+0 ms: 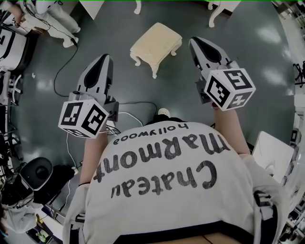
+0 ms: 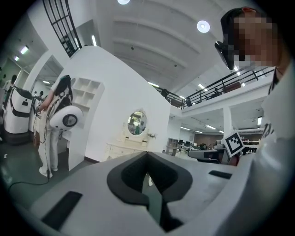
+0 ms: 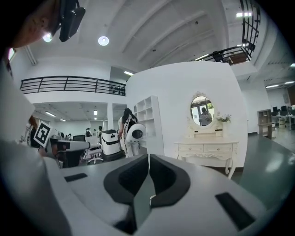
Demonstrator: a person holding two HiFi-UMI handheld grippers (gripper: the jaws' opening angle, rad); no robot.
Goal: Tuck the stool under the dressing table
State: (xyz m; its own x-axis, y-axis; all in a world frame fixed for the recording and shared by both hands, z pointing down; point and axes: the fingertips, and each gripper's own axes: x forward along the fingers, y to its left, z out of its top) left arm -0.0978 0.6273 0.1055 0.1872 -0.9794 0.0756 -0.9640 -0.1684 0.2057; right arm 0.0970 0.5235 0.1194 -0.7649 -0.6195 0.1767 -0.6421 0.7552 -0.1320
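The cream cushioned stool [image 1: 155, 44] stands on the dark floor ahead of me, between and a little beyond both grippers. Two white legs of the dressing table [image 1: 213, 16] show at the head view's top edge. My left gripper [image 1: 105, 58] is shut and empty, short of the stool on its left. My right gripper [image 1: 195, 42] is shut and empty too, close beside the stool's right side without touching it. The dressing table [image 3: 207, 148] with its oval mirror [image 3: 202, 110] stands against a white wall in the right gripper view, and it appears farther off as the dressing table [image 2: 131, 147] in the left gripper view.
Black and white cables [image 1: 64, 71] trail over the floor at my left. A person [image 1: 57, 12] stands by white equipment [image 1: 9, 45] at the far left. A black round device [image 1: 38, 172] lies near my left side, a white box [image 1: 274, 153] at my right.
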